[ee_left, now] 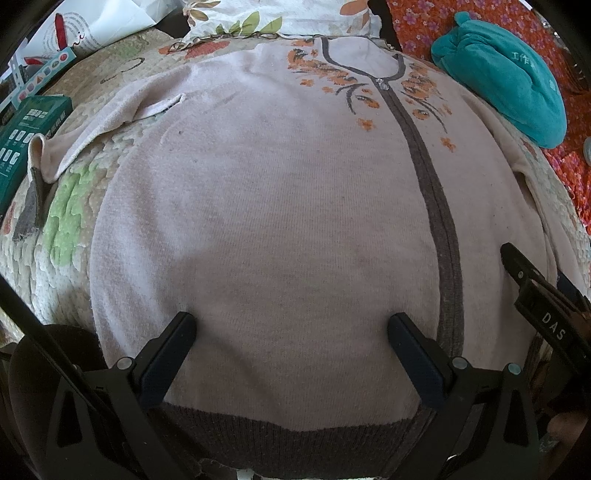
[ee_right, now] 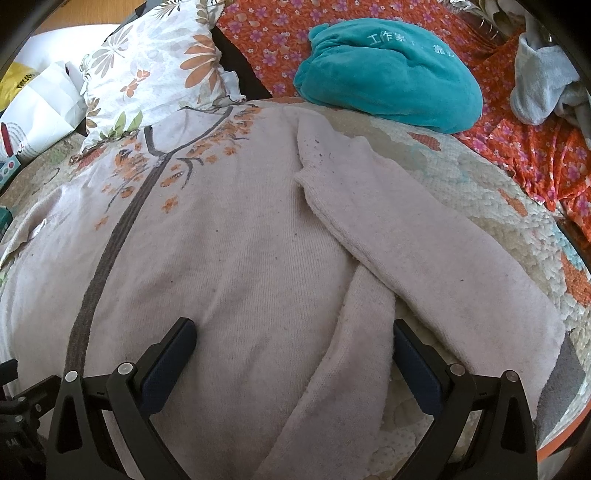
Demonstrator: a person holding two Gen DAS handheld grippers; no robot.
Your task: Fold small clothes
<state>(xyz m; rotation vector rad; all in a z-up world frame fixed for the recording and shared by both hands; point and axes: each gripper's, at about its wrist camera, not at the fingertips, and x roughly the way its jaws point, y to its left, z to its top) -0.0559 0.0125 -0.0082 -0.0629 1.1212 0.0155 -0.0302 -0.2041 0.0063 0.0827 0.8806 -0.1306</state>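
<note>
A pale pink knit cardigan (ee_left: 277,206) lies flat, front up, on a quilted bedspread, with a grey zipper band (ee_left: 424,166), orange flower embroidery and a dark ribbed hem (ee_left: 280,446). My left gripper (ee_left: 291,332) is open and empty over its lower body, just above the hem. The cardigan also shows in the right wrist view (ee_right: 229,251), its right sleeve (ee_right: 424,251) spread out to the side. My right gripper (ee_right: 295,336) is open and empty over the cardigan's right side, where body and sleeve meet. The right gripper's body shows at the left wrist view's right edge (ee_left: 546,306).
A teal plush bundle (ee_right: 388,77) lies beyond the collar on an orange floral sheet (ee_right: 535,155). A floral pillow (ee_right: 155,74) sits at the head. A green box (ee_left: 26,147) and a white bag (ee_left: 92,26) lie left. The quilted bedspread (ee_right: 480,192) surrounds the cardigan.
</note>
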